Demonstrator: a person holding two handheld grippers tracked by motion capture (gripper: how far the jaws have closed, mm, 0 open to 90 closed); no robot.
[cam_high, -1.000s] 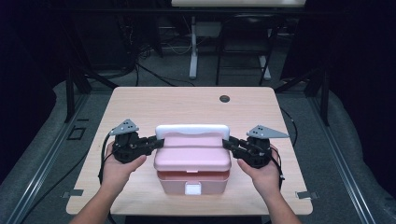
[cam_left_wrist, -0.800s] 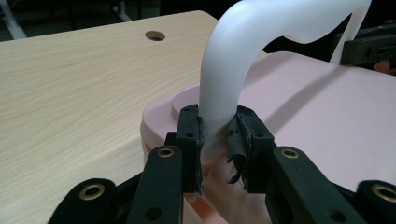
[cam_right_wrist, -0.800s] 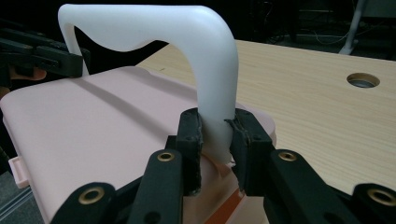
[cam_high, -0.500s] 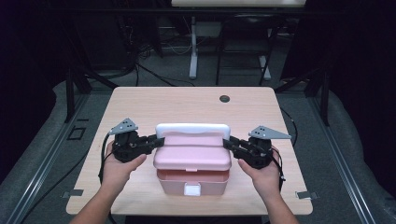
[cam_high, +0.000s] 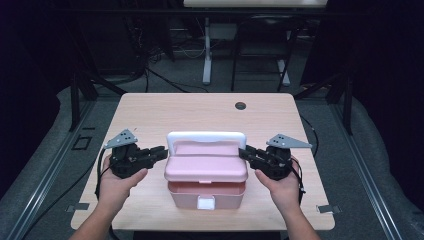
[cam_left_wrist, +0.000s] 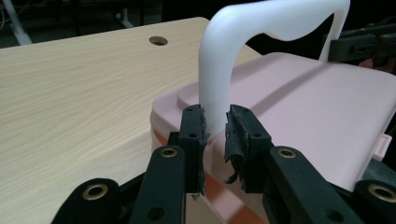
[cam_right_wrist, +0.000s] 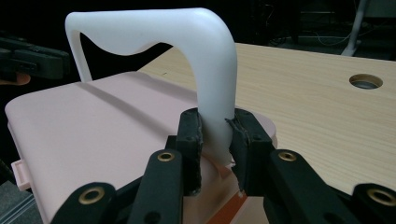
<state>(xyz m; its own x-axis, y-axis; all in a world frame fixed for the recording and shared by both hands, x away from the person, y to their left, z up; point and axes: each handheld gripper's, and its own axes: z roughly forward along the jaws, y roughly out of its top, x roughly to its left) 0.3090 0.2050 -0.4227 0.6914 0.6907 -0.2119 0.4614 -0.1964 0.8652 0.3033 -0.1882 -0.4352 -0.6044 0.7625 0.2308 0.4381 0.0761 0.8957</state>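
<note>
near the front edge of the wooden table (cam_high: 150, 115), midway between the person's two hands, sits a pink box (cam_high: 206, 172) with its white handle (cam_high: 206, 136) standing upright over the lid. the left hand (cam_high: 116, 186) comes in from the bottom left, forearm angled inward, palm wrapped around the back of the left gripper (cam_high: 161, 151), which points sideways toward the box's left end. the right hand (cam_high: 284, 189) mirrors it on the other side, holding the right gripper (cam_high: 245, 152) level and aimed at the box's right end. both grippers lie low, just above the table top, with their grey plates facing up

from the left gripper view, the left gripper (cam_left_wrist: 215, 122) has its jaws set on either side of the foot of the white handle (cam_left_wrist: 219, 70) where it meets the pink lid (cam_left_wrist: 299, 107); the near-side pad touches it, while a thin gap shows at the other. from the right gripper view, the right gripper (cam_right_wrist: 215, 128) pinches the opposite foot of the handle (cam_right_wrist: 210, 79), both pads pressed against it. a round hole (cam_high: 240, 106) lies in the table well behind the box
</note>
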